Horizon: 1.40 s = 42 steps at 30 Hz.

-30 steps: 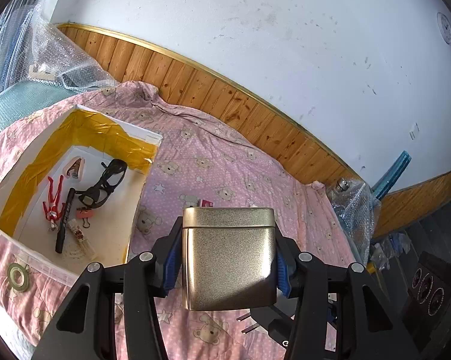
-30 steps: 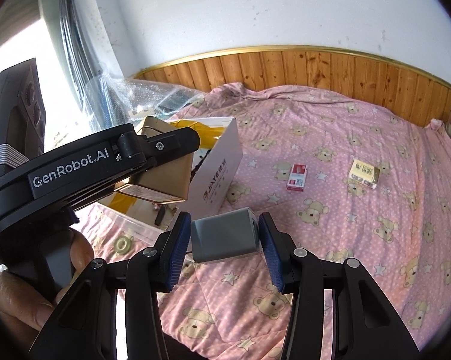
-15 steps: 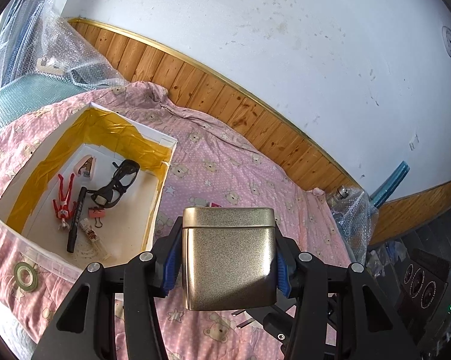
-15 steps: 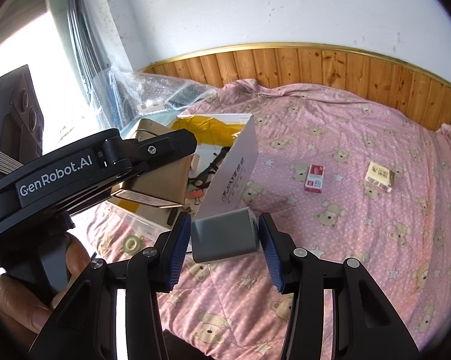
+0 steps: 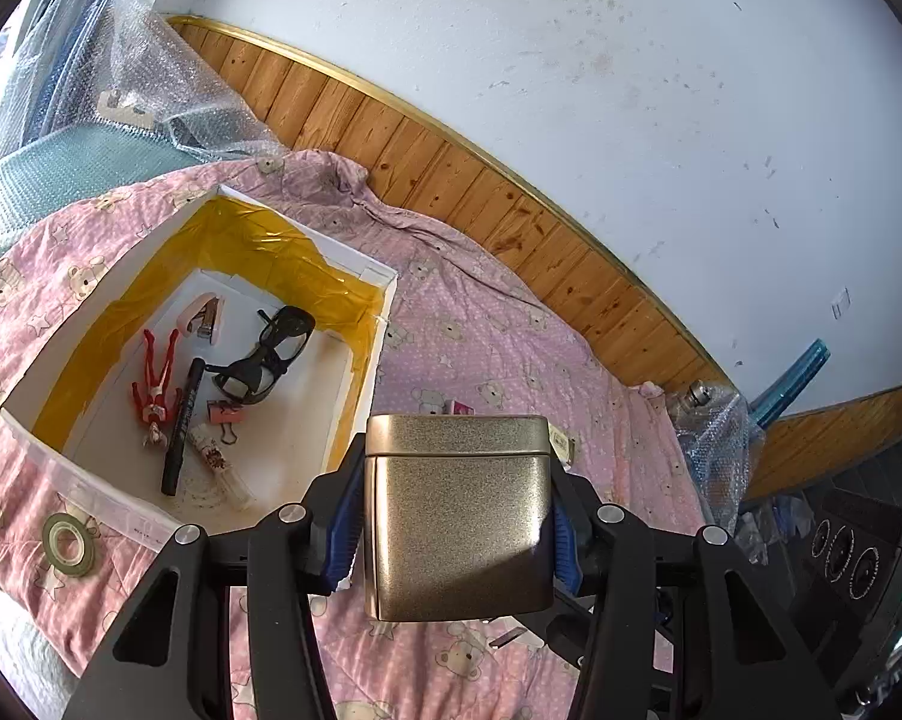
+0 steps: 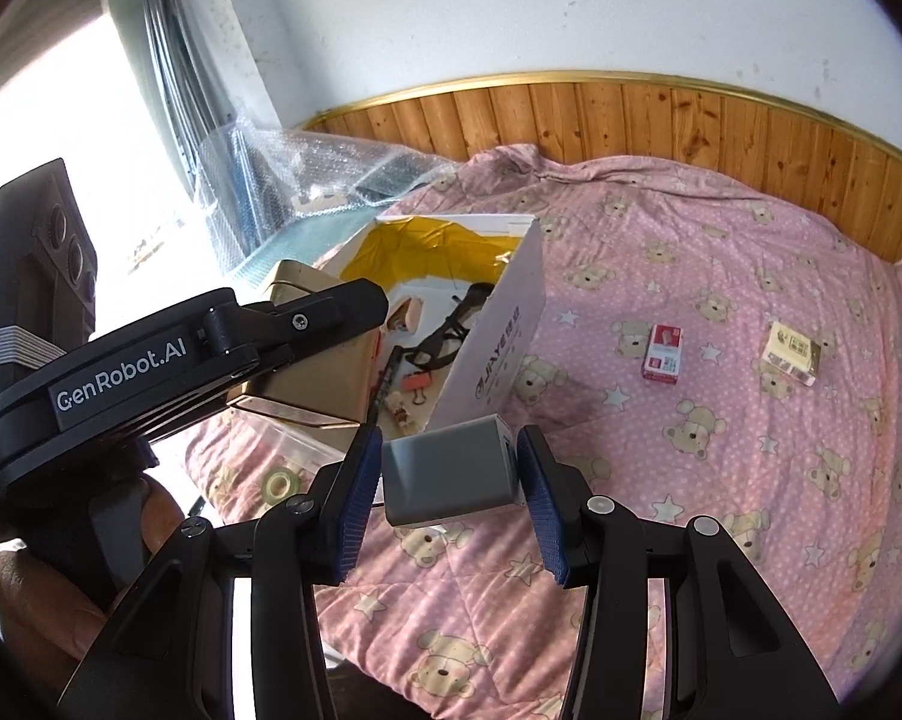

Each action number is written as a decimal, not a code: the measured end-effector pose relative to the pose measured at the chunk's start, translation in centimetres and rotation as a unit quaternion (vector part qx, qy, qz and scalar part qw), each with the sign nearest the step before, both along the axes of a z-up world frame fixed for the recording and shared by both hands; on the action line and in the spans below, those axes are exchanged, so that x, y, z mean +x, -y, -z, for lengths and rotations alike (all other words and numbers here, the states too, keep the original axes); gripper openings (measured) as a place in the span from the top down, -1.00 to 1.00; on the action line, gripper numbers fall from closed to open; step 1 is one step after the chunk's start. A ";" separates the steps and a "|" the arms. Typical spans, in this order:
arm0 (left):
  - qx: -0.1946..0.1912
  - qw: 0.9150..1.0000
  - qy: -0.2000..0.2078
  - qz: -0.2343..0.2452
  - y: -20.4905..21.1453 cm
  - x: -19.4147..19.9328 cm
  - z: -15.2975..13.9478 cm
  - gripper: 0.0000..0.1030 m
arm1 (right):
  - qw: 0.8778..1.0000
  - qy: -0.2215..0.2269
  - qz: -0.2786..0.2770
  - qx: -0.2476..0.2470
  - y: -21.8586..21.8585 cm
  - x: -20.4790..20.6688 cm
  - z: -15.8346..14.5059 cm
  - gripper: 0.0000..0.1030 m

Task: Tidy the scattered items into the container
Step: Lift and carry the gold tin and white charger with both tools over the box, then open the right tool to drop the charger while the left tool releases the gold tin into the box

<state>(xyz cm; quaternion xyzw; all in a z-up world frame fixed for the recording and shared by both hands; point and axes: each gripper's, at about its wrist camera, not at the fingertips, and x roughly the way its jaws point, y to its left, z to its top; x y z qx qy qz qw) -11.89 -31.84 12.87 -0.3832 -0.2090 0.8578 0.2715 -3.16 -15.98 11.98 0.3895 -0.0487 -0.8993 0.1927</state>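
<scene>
My left gripper (image 5: 454, 519) is shut on a gold metal tin (image 5: 457, 516), held in the air just right of the white box's near corner. That box (image 5: 361, 372), lined with yellow tape, holds black glasses (image 5: 265, 357), a red figure, a black marker, a binder clip and a stapler. In the right wrist view my right gripper (image 6: 448, 483) is shut on a small grey box (image 6: 451, 474), hovering in front of the white box (image 6: 505, 330). The left gripper with the tin (image 6: 307, 372) shows at the left, over the box's near end.
On the pink bear-print quilt (image 6: 721, 420) lie a red-and-white packet (image 6: 664, 353) and a cream packet (image 6: 791, 353). A roll of tape (image 5: 67, 543) lies outside the box's near wall. Bubble wrap (image 5: 169, 96) is piled behind the box. A wood-panelled wall bounds the bed.
Both grippers have moved nearer the white box, which now sits larger and closer to the middle in both views. Each keeps hold of its item.
</scene>
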 end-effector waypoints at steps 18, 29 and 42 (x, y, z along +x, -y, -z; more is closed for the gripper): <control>0.007 0.997 0.038 -0.072 6.2 -3.7 2.5 -0.01 | 0.998 -0.013 -0.063 -0.008 5.4 -3.4 -1.1 0.05; 0.004 0.994 0.050 -0.100 9.0 -6.7 3.8 -0.01 | 0.995 0.009 -0.101 0.003 9.8 -6.6 1.3 0.05; -0.008 0.994 0.060 -0.095 8.7 -9.6 4.4 -0.01 | 0.995 0.025 -0.093 -0.006 10.4 -9.9 2.6 0.05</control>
